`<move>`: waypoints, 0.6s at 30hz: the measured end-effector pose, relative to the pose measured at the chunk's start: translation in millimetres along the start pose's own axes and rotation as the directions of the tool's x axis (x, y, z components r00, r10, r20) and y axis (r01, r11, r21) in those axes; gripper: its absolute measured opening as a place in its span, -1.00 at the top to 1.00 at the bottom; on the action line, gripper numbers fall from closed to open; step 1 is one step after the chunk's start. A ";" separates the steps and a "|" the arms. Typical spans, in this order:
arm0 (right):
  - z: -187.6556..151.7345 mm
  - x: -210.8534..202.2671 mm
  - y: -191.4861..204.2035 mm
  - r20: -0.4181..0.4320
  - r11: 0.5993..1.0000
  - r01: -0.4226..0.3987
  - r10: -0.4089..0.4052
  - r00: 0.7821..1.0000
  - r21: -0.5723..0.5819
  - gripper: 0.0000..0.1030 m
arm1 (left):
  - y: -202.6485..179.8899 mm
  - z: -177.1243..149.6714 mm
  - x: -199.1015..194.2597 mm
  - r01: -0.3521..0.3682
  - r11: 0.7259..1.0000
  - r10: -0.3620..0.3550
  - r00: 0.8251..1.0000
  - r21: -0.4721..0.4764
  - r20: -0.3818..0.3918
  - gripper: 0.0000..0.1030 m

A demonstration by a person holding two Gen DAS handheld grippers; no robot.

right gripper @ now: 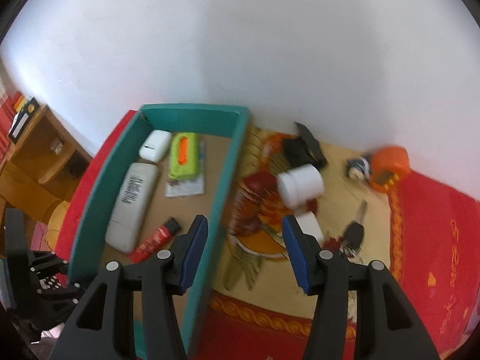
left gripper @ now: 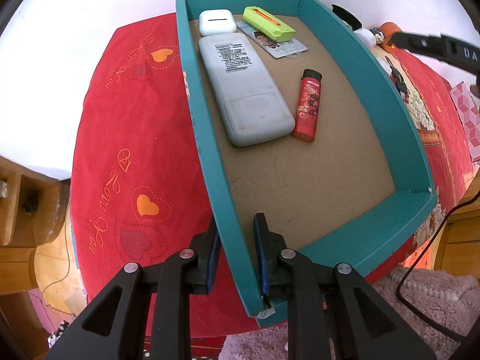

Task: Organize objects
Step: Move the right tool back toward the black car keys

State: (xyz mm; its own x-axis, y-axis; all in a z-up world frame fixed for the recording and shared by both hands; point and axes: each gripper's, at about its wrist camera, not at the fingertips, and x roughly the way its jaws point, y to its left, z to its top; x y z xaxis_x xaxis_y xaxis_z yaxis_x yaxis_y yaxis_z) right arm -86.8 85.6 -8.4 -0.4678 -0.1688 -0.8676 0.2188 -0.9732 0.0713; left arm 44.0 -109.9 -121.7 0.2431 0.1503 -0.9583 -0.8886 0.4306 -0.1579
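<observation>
A teal box [left gripper: 375, 69] lies on a red cloth. In it are a white remote [left gripper: 244, 90], a red lighter [left gripper: 309, 105], a white earbud case [left gripper: 216, 21], a green cutter [left gripper: 268, 23] and a card [left gripper: 280, 46]. My left gripper [left gripper: 237, 250] is shut on the box's left wall near its front corner. My right gripper [right gripper: 244, 250] is open and empty, right of the box [right gripper: 231, 162], above the cloth. A white jar [right gripper: 300, 184], keys [right gripper: 354, 231] and an orange tape measure [right gripper: 388, 165] lie beyond it.
A black clip [right gripper: 306, 147] lies near the wall behind the jar. A wooden shelf [right gripper: 39, 156] stands at the left. A pink fluffy fabric [left gripper: 420, 300] and a black cable [left gripper: 420, 258] are at the front right.
</observation>
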 end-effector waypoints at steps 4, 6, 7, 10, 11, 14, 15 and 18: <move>-12.1 -0.6 -20.0 -0.008 0.998 0.031 -0.031 0.999 0.050 -0.01 | 0.1 0.5 0.1 -0.003 1.000 0.003 1.000 -0.012 0.002 0.59; -18.2 -0.3 -31.4 -0.014 0.996 0.045 -0.044 0.999 0.079 -0.01 | -0.3 0.4 0.3 -0.005 1.000 0.005 1.000 -0.022 0.003 0.59; -21.2 0.3 -36.5 -0.018 0.994 0.051 -0.050 0.999 0.093 -0.01 | -0.1 0.7 0.3 -0.005 1.000 0.005 1.000 -0.024 0.003 0.59; -29.8 2.0 -51.1 -0.031 0.989 0.072 -0.068 0.997 0.130 -0.01 | -0.2 0.7 0.4 -0.008 0.999 0.008 1.000 -0.036 0.006 0.59; -32.0 2.1 -54.8 -0.035 0.987 0.079 -0.075 0.997 0.138 -0.01 | -0.4 0.6 0.4 -0.008 0.999 0.009 1.000 -0.041 0.006 0.59; -39.0 5.5 -65.4 -0.050 0.982 0.110 -0.104 0.993 0.156 -0.01 | -0.2 1.1 0.5 -0.010 0.999 0.010 1.000 -0.047 0.007 0.59; -41.4 7.3 -69.4 -0.057 0.979 0.122 -0.114 0.992 0.162 -0.01 | -0.2 1.2 0.6 -0.010 0.999 0.011 1.000 -0.049 0.007 0.59; -45.9 12.7 -77.3 -0.070 0.974 0.145 -0.135 0.988 0.174 -0.01 | -0.1 1.6 0.7 -0.013 0.998 0.013 1.000 -0.059 0.009 0.59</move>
State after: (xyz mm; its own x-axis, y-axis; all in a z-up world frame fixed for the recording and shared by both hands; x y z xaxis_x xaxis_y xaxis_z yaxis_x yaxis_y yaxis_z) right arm -70.4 165.9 -47.5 -0.4318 -0.0246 -0.9017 -0.0034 -0.9996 0.0289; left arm 44.9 -108.3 -121.9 0.2347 0.1635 -0.9582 -0.9132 0.3750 -0.1597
